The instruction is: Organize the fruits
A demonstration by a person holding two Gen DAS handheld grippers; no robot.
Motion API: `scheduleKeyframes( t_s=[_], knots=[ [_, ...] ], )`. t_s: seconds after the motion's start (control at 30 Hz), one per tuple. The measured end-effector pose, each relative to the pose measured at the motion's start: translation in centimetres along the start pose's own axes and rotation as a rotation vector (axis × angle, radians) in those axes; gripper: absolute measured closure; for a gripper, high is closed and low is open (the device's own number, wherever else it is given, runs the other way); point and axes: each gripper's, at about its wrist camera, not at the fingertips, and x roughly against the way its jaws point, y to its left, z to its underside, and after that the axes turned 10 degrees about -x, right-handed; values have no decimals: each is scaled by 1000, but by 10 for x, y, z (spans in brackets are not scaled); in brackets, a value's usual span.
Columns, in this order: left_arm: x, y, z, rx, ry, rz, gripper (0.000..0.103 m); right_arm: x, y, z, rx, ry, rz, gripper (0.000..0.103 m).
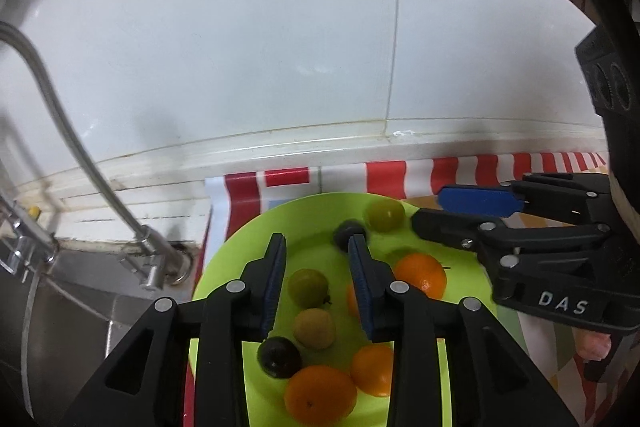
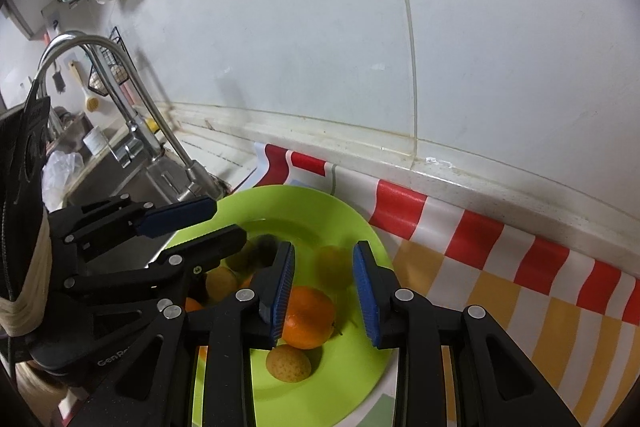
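**A:** While both grippers hover over the green plate (image 1: 240, 239), what are the fingers doing?

**B:** The left gripper (image 1: 317, 241) and the right gripper (image 2: 324, 247) each stand slightly parted and hold nothing. All the fruit lies mixed on the plate: oranges (image 1: 422, 275), green fruits (image 1: 308, 287) and dark plums (image 1: 279, 357).

**A:** How should one be picked up?

**B:** Probably one fruit at a time, with the pads across its widest part, since round fruit may roll.

**A:** Is there room to move?

**B:** The sink (image 1: 80, 287) drops away just left of the plate and the tiled wall (image 1: 280, 67) stands behind it. The striped cloth (image 2: 520, 291) to the right lies open.

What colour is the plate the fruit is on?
Lime green; the plate shows best in the right wrist view.
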Motion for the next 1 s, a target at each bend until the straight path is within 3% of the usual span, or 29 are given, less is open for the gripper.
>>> scheduleKeyframes(
  t_s=[0.3, 0.47, 0.53, 0.67, 0.73, 0.8, 0.87, 1.0],
  knots=[
    [44, -7, 8, 60, -46, -37, 71, 43, 5, 12, 14, -88, 51, 71],
    [80, -19, 13, 74, -111, -62, 60, 79, 9, 22, 2, -156, 82, 71],
    [94, -25, 15, 71, -137, -80, 56, 98, 10, 29, -2, -191, 108, 59],
    [119, -36, 19, 81, -181, -97, 39, 133, 12, 43, -27, -251, 149, 57],
    [130, -44, 20, 78, -200, -116, 29, 149, 13, 50, -40, -278, 171, 44],
    [144, -52, 24, 86, -230, -129, 20, 166, 13, 58, -54, -308, 195, 41],
    [154, -59, 26, 80, -244, -137, 15, 181, 13, 65, -61, -326, 221, 40],
    [176, -73, 33, 78, -274, -135, 8, 211, 12, 81, -96, -360, 267, 28]
  ],
)
